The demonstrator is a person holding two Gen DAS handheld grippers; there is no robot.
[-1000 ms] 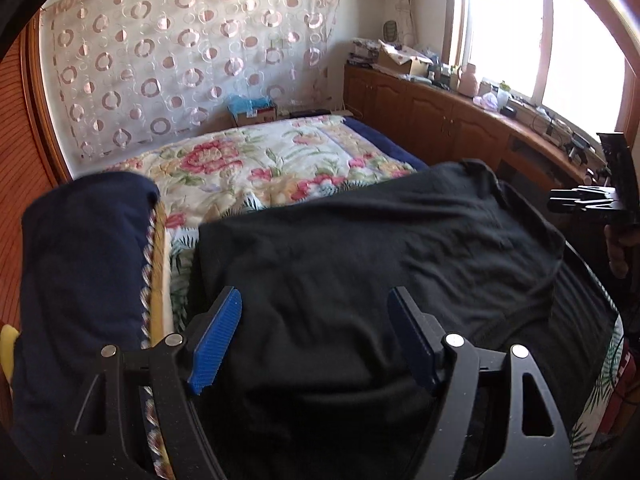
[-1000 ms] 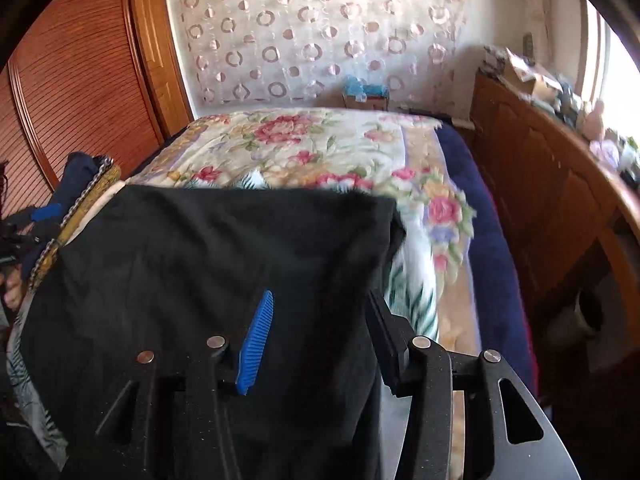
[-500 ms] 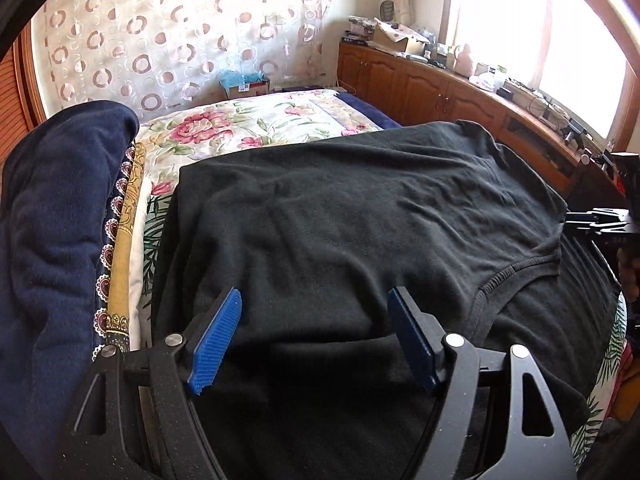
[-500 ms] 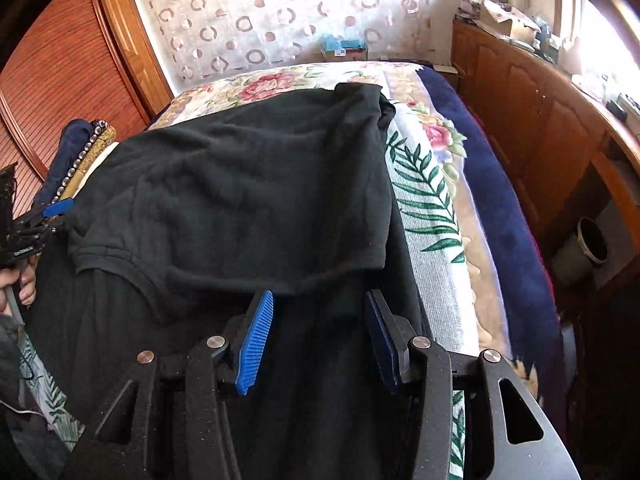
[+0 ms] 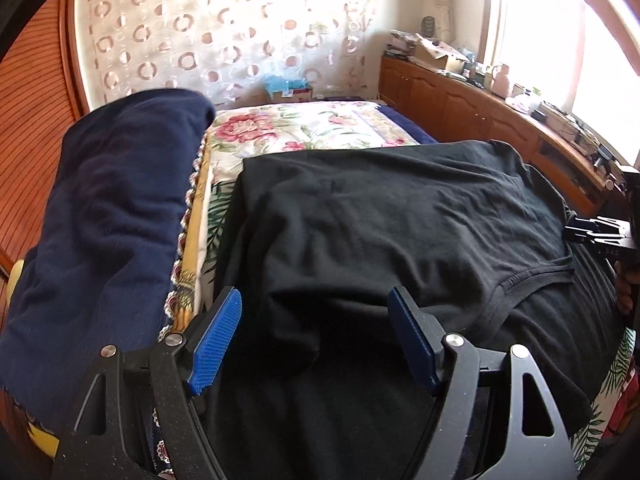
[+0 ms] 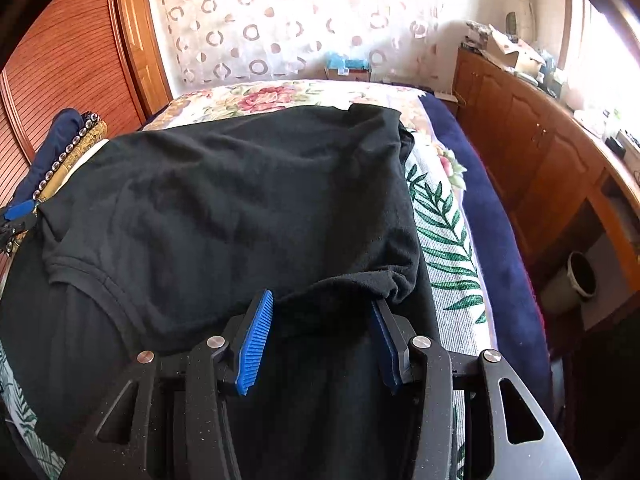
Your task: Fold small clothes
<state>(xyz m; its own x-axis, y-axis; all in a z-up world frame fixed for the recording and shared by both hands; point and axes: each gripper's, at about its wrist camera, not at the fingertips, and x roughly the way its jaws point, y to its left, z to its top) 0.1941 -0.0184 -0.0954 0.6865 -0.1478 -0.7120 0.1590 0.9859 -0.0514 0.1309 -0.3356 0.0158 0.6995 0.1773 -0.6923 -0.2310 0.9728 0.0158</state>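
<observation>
jaws apart over black shirt (image 5: 400, 220)

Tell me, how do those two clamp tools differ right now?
The left gripper has its blue pads set wide apart over the black T-shirt, with no cloth pinched between them. The right gripper has narrower jaws, and a bunched edge of the shirt sits between its pads; whether they press on it I cannot tell. The left one works beside the navy blanket, the right one beside the leaf-print bedspread. Both point down at the same shirt.
</observation>
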